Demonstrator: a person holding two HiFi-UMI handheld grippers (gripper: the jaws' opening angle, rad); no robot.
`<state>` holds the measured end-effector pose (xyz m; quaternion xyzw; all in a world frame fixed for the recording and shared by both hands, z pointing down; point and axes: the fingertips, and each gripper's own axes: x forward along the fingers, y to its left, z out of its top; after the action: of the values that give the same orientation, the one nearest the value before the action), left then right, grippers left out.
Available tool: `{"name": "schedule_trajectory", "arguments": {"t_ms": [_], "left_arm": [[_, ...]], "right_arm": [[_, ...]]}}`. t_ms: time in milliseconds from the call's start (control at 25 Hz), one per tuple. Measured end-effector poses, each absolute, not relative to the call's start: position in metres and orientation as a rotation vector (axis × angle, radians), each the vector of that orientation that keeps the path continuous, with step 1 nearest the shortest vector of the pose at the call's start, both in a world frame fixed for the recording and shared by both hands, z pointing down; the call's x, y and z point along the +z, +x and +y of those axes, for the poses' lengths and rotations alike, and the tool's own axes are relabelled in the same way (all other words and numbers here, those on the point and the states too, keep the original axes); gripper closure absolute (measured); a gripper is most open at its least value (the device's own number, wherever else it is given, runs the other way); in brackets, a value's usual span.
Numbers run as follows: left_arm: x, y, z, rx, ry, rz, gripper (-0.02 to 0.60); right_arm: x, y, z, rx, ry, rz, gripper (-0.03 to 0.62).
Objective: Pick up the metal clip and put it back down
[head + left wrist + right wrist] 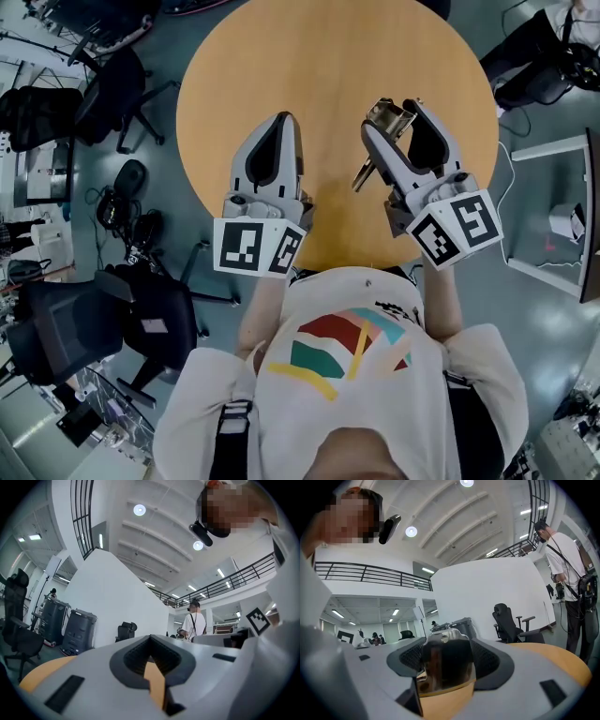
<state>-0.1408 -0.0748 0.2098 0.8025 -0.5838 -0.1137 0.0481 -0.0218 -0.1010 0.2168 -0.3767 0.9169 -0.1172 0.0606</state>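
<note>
My right gripper (pixel 397 122) is shut on the metal clip (pixel 385 115) and holds it above the round wooden table (pixel 328 56). The clip is shiny, and one of its wire handles (pixel 364 174) hangs down toward me on the left side of the jaws. In the right gripper view the clip (pixel 444 665) fills the space between the dark pads (pixel 487 660) of the gripper (pixel 443 654). My left gripper (pixel 281 120) hovers over the table to the left, shut with nothing in it. In the left gripper view that gripper (pixel 151 657) shows only a thin strip of tabletop between its jaws.
Black office chairs (pixel 120 92) and cables stand on the floor left of the table, with another chair (pixel 70 328) nearer me. A white desk (pixel 553 211) stands at the right. A person (pixel 569 581) stands beside the table; another person (pixel 193 620) is farther off.
</note>
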Motion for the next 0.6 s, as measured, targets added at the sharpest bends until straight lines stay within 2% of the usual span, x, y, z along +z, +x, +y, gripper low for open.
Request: {"name": "schedule_trajectory", "arguments": {"t_ms": [600], "left_arm": [[0.329, -0.177, -0.184, -0.094, 2.260, -1.757, 0.539]], "right_arm": [[0.402, -0.064, -0.339, -0.621, -1.533, 2.926, 0.290]]}}
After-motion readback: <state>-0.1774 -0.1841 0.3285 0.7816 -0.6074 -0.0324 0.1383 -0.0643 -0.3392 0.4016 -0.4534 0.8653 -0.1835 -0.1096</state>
